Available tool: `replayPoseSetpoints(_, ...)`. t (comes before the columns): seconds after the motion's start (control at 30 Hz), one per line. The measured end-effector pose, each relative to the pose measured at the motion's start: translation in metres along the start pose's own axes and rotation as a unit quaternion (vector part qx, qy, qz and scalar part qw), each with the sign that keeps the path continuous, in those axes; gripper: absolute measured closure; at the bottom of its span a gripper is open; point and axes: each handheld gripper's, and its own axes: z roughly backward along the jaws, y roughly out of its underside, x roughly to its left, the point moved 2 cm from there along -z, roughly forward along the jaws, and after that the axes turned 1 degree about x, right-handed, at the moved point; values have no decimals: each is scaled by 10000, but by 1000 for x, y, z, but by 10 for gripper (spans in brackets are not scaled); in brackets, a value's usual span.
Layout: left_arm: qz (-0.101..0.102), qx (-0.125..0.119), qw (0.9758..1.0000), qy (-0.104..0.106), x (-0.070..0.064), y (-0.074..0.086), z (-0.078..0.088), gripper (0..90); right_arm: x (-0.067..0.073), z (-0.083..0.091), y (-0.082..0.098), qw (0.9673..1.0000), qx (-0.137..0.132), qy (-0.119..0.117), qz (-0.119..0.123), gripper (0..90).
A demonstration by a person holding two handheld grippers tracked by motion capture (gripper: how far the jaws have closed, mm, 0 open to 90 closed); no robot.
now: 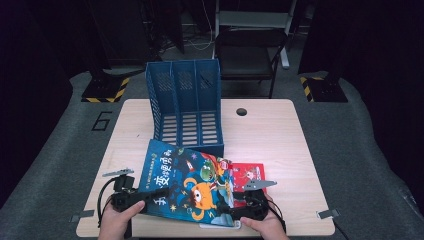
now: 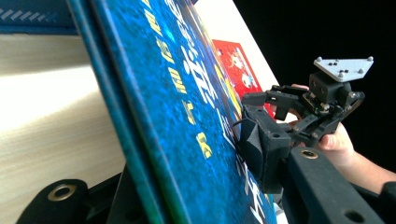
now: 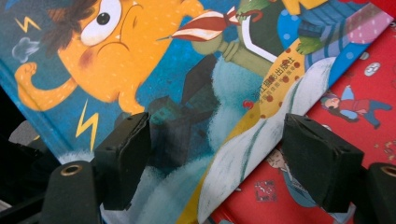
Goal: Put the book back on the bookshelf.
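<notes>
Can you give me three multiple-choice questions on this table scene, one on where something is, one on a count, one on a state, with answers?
1. Where does the red book lie?
A. Inside the file rack
B. On the table, partly under the blue book
C. On the floor

2. How many compartments has the blue file rack?
A. Two
B. Three
C. Five

3. What is the left tool doing?
A. Clamped on the blue book's edge
B. Lying open on the table
C. Holding the red book

Answers: 1 B, the blue book overlaps the red one's left side on the table. 2 B, two dividers make three slots. 3 A, the left gripper view has the cover between its jaws.
</notes>
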Motion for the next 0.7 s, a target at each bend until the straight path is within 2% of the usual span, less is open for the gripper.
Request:
replayPoseSetpoints(0.13, -38, -56, 10000, -57, 1, -4, 3, 647, 2, -1, 0, 9999, 48, -94, 116, 223)
replayPoseSetpoints(0.17, -59, -60, 9999, -65, 0, -5, 4, 649, 4, 0, 2, 9992, 127, -159, 347, 212)
replayPoseSetpoints(0.3, -94, -61, 9999, -81, -1, -9, 4, 654, 13, 3, 8, 9973, 315, -254, 616, 194)
replayPoseSetpoints(0.43, -115, -56, 9999, -66, -1, -12, 4, 659, 17, 9, 14, 9929, 451, -11, 1103, 263)
replayPoseSetpoints(0.5, -160, -39, 9998, -69, -2, -14, 3, 661, 17, 11, 15, 9934, 478, 64, 1040, 266)
replayPoseSetpoints(0.53, -196, -23, 9998, -73, -3, -17, 1, 661, 14, 13, 14, 9952, 428, 63, 873, 359)
replayPoseSetpoints(0.57, -196, -23, 9998, -73, -3, -17, 1, 661, 14, 13, 14, 9952, 428, 63, 873, 359)
replayPoseSetpoints(0.63, -239, 24, 9997, -67, -5, -22, -3, 662, 8, 18, 13, 9967, 399, 108, 697, 405)
replayPoseSetpoints(0.7, -295, 80, 9995, -47, -6, -27, -6, 662, 6, 19, 15, 9960, 439, 170, 761, 430)
